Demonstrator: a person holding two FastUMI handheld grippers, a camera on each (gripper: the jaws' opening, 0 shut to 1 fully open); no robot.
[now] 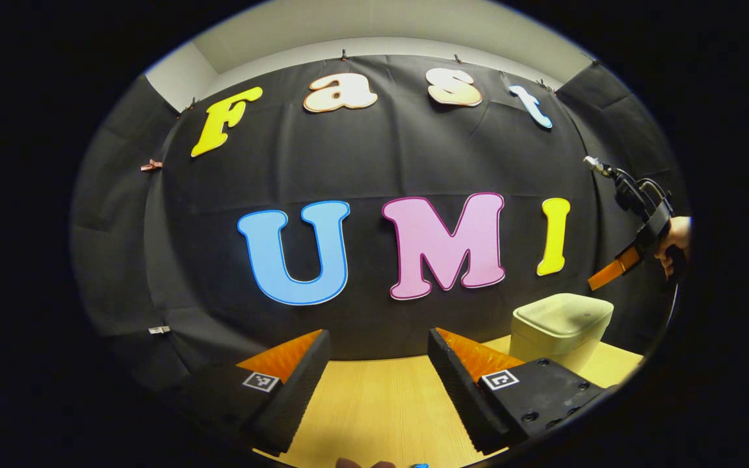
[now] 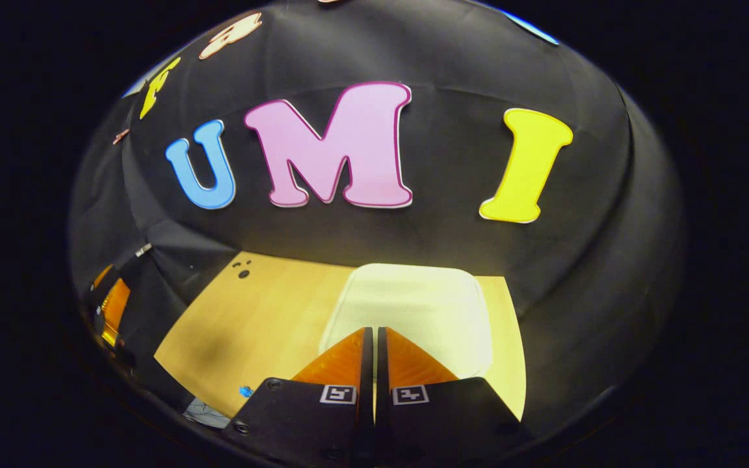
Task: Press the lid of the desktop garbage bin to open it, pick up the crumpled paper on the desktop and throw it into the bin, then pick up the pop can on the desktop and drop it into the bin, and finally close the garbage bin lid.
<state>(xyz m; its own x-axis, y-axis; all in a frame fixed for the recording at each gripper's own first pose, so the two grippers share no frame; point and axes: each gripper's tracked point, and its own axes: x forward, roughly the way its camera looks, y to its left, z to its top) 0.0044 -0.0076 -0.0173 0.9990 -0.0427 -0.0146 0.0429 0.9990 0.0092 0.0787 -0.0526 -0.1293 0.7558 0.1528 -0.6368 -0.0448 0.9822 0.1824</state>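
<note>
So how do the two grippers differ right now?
The left gripper has its fingers spread wide apart, while the right gripper has its fingers closed together with nothing between them. The left gripper sits low over the bare wooden table, beside the bin; the right gripper is held above the bin's closed lid, pointing at it. Both carry a small square marker on each finger.

Left gripper view faces the wall from low over the table (image 1: 374, 403); right gripper view looks down on the shared bin (image 2: 413, 305).

Both views dim, w/ heavy fisheye bend at edges. Wooden desktop (image 2: 270, 312) lit warm at bottom centre; bin lid (image 2: 413, 305) glares pale, slightly soft. Black cloth swallows light.
</note>
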